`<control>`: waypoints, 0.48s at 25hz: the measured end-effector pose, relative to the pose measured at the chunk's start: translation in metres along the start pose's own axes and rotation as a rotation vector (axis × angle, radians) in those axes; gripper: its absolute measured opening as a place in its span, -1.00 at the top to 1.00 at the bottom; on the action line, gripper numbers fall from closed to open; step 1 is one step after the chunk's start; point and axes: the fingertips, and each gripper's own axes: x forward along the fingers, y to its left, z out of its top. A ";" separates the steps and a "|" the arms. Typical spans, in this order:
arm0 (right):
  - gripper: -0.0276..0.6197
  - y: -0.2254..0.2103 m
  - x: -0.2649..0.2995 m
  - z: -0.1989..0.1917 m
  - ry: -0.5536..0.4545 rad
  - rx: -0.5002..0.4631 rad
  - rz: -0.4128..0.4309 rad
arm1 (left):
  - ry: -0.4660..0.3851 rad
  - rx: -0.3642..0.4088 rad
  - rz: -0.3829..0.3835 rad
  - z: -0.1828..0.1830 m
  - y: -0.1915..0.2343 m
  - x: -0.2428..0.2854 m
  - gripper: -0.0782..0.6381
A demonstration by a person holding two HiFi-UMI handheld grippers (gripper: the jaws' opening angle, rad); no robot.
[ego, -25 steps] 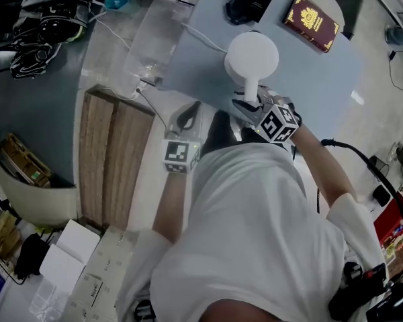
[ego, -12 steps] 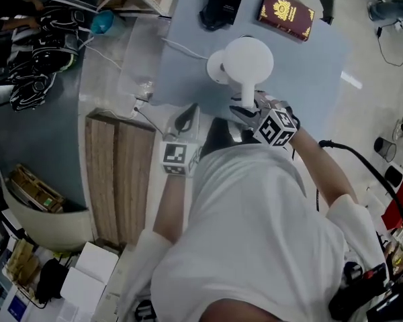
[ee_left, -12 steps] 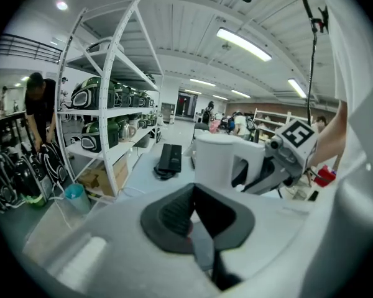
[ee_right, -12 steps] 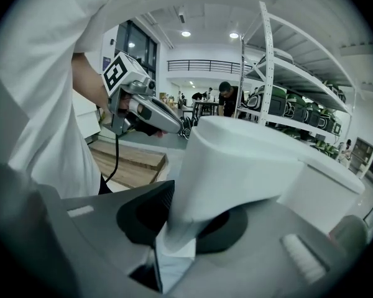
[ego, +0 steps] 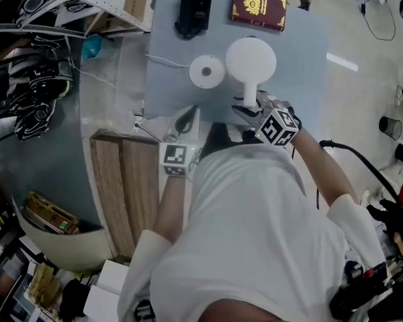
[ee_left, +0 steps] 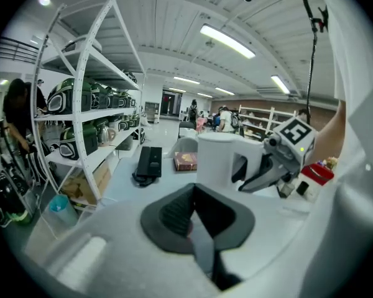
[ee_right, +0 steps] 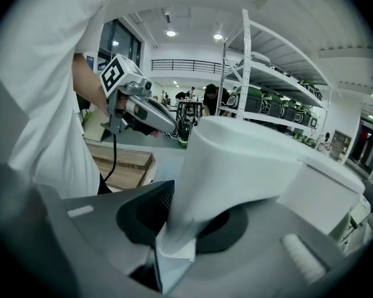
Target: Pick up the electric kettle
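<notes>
The white electric kettle [ego: 250, 59] hangs above the grey-blue table [ego: 302, 59], clear of its round white base [ego: 207, 71] to its left. My right gripper [ego: 250, 106] is shut on the kettle's handle; in the right gripper view the white handle [ee_right: 193, 191] fills the gap between the dark pads [ee_right: 146, 213]. My left gripper [ego: 187, 118] hovers at the table's near edge, left of the kettle, shut and holding nothing. From the left gripper view [ee_left: 196, 222] the kettle [ee_left: 219, 160] shows ahead with the right gripper [ee_left: 261, 172] on its handle.
At the table's far edge lie a black device [ego: 193, 9] and a dark red book [ego: 258, 9]. A white cable [ego: 164, 62] runs from the base off the table's left. A wooden bench [ego: 121, 180] stands at left; metal shelving [ee_left: 81, 117] is beyond.
The kettle has come off its base with my right gripper; the base, hidden under it a second ago, now shows fully at its left. The left gripper stays beside it.
</notes>
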 end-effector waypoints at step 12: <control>0.62 -0.009 -0.053 -0.040 0.025 0.118 -0.151 | 0.017 0.105 -0.140 0.022 -0.048 0.036 0.77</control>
